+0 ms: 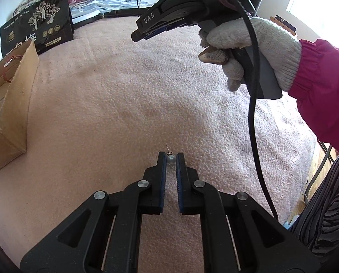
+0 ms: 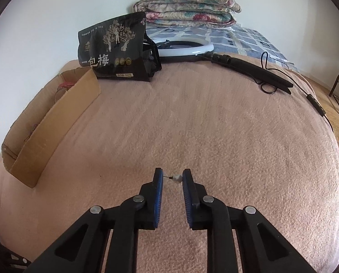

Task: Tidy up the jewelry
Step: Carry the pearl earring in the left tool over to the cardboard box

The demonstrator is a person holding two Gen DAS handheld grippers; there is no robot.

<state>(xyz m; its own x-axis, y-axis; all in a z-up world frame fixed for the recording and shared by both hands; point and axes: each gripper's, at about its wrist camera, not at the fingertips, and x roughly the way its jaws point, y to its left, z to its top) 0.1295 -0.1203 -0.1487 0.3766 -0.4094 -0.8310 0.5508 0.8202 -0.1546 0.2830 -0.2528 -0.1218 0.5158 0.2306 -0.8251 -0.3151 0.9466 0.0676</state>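
On the pink blanket (image 2: 215, 125) that covers the bed we count our stock item by item. Two grippers: our left gripper (image 1: 171, 155) is pinched tight on one pearl earring (image 1: 171, 158), bead between the blue pads, its wire hook poking out past the tips; our right gripper (image 2: 171, 173) stands only slightly apart, with a second pearl earring (image 2: 177, 178) spanning the gap, bead against the right pad and post reaching the left pad, so it appears clamped end to end. Both earrings sit just above the blanket, well apart from the box. One cardboard box (image 2: 55, 122), open-topped, lies at the left edge of the blanket; inside it we see red cord and a small pale piece (image 1: 8, 63), though we cannot tell what each is. One black snack pouch (image 2: 114, 47) with tree artwork stands upright just behind the box's far end. One ring light (image 2: 187, 47) lies flat beyond the pouch, its black folded stand (image 2: 256, 70) and cable stretching right. One stack of folded floral quilts (image 2: 187, 6) rests against the wall on a blue patterned sheet (image 2: 249, 38). One gloved hand (image 1: 256, 50) in a pink sleeve (image 1: 324, 86) holds the right tool's handle. Nothing lies on the blanket between the earrings and the box.
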